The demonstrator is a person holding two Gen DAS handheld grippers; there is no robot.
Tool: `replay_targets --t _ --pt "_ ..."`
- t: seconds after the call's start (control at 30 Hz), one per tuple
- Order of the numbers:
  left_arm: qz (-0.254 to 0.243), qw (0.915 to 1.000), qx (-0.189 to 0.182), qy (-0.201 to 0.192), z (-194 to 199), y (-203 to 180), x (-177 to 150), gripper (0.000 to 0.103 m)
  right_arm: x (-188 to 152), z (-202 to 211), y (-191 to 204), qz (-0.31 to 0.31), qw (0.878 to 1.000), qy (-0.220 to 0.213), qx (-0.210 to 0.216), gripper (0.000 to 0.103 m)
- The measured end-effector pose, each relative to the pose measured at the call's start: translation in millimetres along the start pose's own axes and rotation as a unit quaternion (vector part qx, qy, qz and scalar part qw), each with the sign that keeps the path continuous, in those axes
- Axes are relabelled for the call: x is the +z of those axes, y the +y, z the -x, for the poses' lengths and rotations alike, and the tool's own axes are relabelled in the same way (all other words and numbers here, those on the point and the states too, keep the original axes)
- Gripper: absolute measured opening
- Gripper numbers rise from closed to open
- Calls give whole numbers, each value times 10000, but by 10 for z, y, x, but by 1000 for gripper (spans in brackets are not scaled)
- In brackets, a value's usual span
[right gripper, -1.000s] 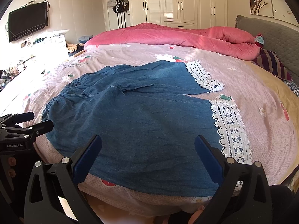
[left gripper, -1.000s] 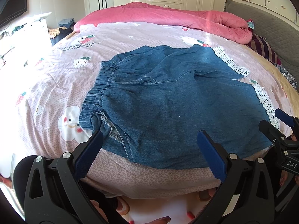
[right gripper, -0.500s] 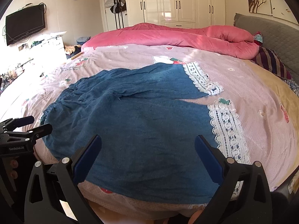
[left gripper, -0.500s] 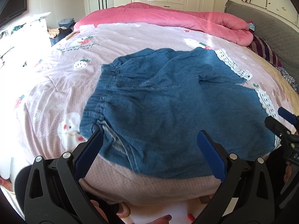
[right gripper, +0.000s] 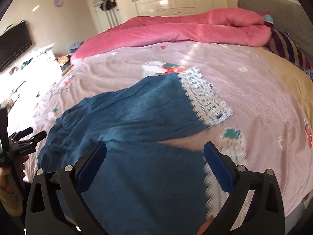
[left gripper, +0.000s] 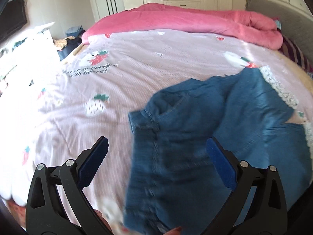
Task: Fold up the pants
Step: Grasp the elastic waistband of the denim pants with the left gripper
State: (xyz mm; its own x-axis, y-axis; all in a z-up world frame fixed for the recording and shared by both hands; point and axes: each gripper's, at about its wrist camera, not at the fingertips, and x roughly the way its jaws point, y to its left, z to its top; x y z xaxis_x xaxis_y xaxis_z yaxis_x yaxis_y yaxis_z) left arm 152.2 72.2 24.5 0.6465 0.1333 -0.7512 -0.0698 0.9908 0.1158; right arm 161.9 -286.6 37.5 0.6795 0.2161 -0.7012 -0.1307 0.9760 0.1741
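Note:
Blue denim pants [right gripper: 137, 117] with white lace hems [right gripper: 203, 96] lie spread on the pink strawberry-print bed cover [right gripper: 254, 101]. The waist end points left and the two legs point right. In the right wrist view my right gripper [right gripper: 155, 162] is open above the near leg, its blue pads [right gripper: 93, 166] wide apart. The left gripper [right gripper: 29, 137] shows at the left edge by the waist, held by a hand. In the left wrist view the pants [left gripper: 195, 137] are blurred. My left gripper [left gripper: 156, 156] is open over the waist edge, holding nothing.
A rolled pink duvet [left gripper: 185, 21] lies across the far side of the bed. A grey headboard [right gripper: 273, 5] and striped pillow [right gripper: 287, 47] are at the right. White drawers [left gripper: 29, 45] and a wall TV [right gripper: 13, 43] stand to the left, wardrobes behind.
Both grippers have moved forward over the pants and both views have swung left. The left view now centres on the waist edge and bare cover. Both stay open.

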Motion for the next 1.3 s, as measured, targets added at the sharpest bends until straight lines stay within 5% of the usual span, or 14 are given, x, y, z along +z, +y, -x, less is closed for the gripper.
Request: replay_targets --t 0.2,0.33,0.5,0.57,0.63,0.8,1.07,1.17,1.3 --pt "-400 9986 -214 283 -548 55 257 94 347 -350 -418 -2 9975 71 -704 99" --pt "-155 9984 -333 422 -787 156 325 92 480 -659 -672 -12 9938 331 -1062 99" --pt "-431 9976 -327 430 -930 79 399 49 526 -1102 -920 -65 9908 902 -1011 96" --pt "-487 9967 -365 528 -1016 40 403 25 528 -1205 -960 -166 9903 1023 -928 76" --pt "-654 9960 -220 567 -1095 -4 405 12 505 -1306 -948 -188 9884 1266 -824 45" --pt "-401 9969 -369 568 -1168 101 415 7 483 -1285 -1002 -368 9900 1284 -448 15" --pt "-358 9968 -368 605 -1203 91 401 7 432 -1171 -1187 -503 9879 1275 -718 14" --pt "-330 9968 -383 618 -1220 108 400 7 371 -1246 -1134 -303 9856 1347 -975 20" --pt "-186 9968 -503 591 -1206 174 405 7 446 -1045 -1115 -486 9866 1122 -1082 42"
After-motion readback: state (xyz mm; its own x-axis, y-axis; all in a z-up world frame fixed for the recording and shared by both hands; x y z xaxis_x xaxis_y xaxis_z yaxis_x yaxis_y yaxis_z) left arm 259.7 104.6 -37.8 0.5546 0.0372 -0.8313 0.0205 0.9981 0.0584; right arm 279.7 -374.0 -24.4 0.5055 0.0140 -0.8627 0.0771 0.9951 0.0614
